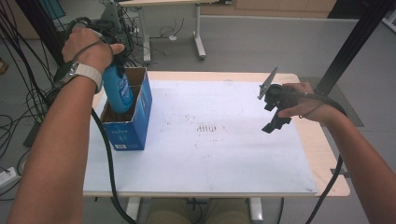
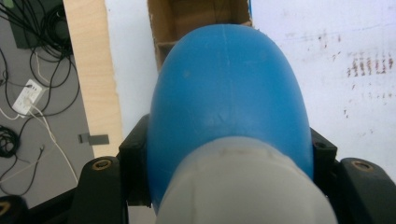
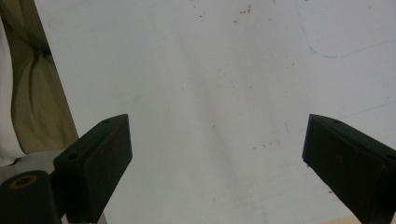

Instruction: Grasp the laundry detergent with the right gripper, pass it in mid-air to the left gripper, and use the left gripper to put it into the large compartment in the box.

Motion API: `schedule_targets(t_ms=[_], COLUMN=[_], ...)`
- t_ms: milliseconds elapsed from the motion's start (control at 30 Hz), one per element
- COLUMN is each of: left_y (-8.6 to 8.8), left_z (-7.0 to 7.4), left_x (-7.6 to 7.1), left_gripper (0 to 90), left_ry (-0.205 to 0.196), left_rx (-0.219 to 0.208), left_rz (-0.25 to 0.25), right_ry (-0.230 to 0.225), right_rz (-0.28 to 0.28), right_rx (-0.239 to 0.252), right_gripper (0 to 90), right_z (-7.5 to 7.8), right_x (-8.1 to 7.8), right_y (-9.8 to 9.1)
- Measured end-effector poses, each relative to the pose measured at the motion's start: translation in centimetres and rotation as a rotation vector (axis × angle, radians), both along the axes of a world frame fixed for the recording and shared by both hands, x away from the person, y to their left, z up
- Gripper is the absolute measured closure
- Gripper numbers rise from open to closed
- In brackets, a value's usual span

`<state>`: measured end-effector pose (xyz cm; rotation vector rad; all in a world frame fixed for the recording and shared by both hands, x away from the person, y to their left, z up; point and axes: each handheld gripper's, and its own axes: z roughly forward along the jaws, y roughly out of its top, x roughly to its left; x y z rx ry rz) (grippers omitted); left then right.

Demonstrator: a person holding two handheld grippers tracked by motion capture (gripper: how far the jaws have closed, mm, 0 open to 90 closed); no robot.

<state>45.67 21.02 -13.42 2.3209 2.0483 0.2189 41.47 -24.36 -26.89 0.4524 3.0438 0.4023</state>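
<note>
A blue bottle (image 1: 116,91) with a white cap (image 2: 243,186) hangs base down, its lower end inside the open top of a blue cardboard box (image 1: 128,128) at the table's left. My left gripper (image 1: 114,65) is shut on the bottle near the cap, one black jaw on each side of it in the left gripper view (image 2: 229,144). The brown inside of the box (image 2: 196,18), with a divider, lies beyond the bottle. My right gripper (image 1: 275,116) hovers over the right part of the white sheet, open, with nothing between its jaws (image 3: 217,154).
A white sheet (image 1: 210,140) covers most of the wooden table (image 1: 327,154). Cables lie on the floor at the left (image 2: 32,93). A black frame post (image 1: 345,51) stands at the back right, and another desk's legs (image 1: 198,37) stand behind the table.
</note>
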Motion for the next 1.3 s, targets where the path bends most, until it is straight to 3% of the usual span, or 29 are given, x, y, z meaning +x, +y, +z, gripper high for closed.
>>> schedule_targets(t_ms=[367, 567, 900, 1300], left_y=[0.3, 0.6, 0.5, 0.6], left_z=[-1.9, -3.0, -4.0, -5.3], left_x=[0.1, 0.2, 0.2, 0.1], left_gripper=[37.9, 37.9, 37.9, 38.0], left_ry=[-0.016, 0.0, -0.02, -0.008], left_rx=[0.001, 0.004, 0.015, 0.014], left_rz=[-0.004, -0.006, -0.019, -0.023], right_ry=[0.005, 0.008, 0.01, 0.004], right_rz=[-0.005, -0.009, -0.006, -0.007], right_rx=[0.002, 0.006, 0.002, 0.007], right_gripper=[8.1, 8.1, 8.2, 8.2], right_z=[-0.2, -0.4, -0.5, -0.6], right_x=[0.1, 0.1, 0.1, 0.0], right_y=[0.0, 0.1, 0.4, 0.3])
